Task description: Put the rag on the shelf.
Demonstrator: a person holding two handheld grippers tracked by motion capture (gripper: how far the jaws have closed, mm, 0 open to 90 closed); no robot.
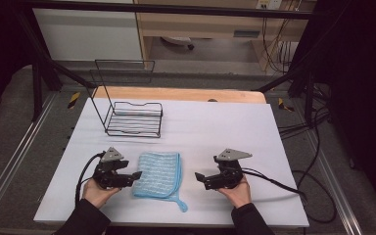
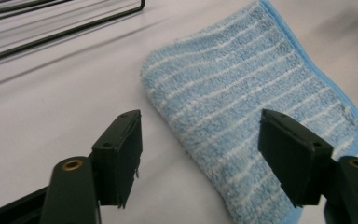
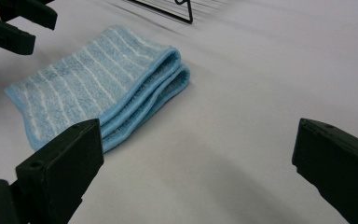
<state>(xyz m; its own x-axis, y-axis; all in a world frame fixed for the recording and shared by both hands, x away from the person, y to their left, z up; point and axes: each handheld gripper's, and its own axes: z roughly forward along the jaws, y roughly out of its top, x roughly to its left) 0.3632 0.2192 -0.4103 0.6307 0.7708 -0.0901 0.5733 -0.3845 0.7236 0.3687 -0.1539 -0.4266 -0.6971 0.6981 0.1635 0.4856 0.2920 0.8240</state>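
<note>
A folded blue towel with white stripes lies flat on the white table near the front, a small loop trailing from its near right corner. My left gripper hovers at the towel's left edge, its jaws apart. In the left gripper view the towel lies just beyond and below the left gripper, and neither pad touches it. My right gripper stands open to the towel's right, a short gap away, holding nothing. In the right gripper view the towel shows its folded edges beyond the right gripper, with the left gripper at the top left.
A black wire rack with a tall back frame stands at the back left of the table; its base wires show in the left gripper view. Cables trail off the table's right side. A wooden edge runs along the far side.
</note>
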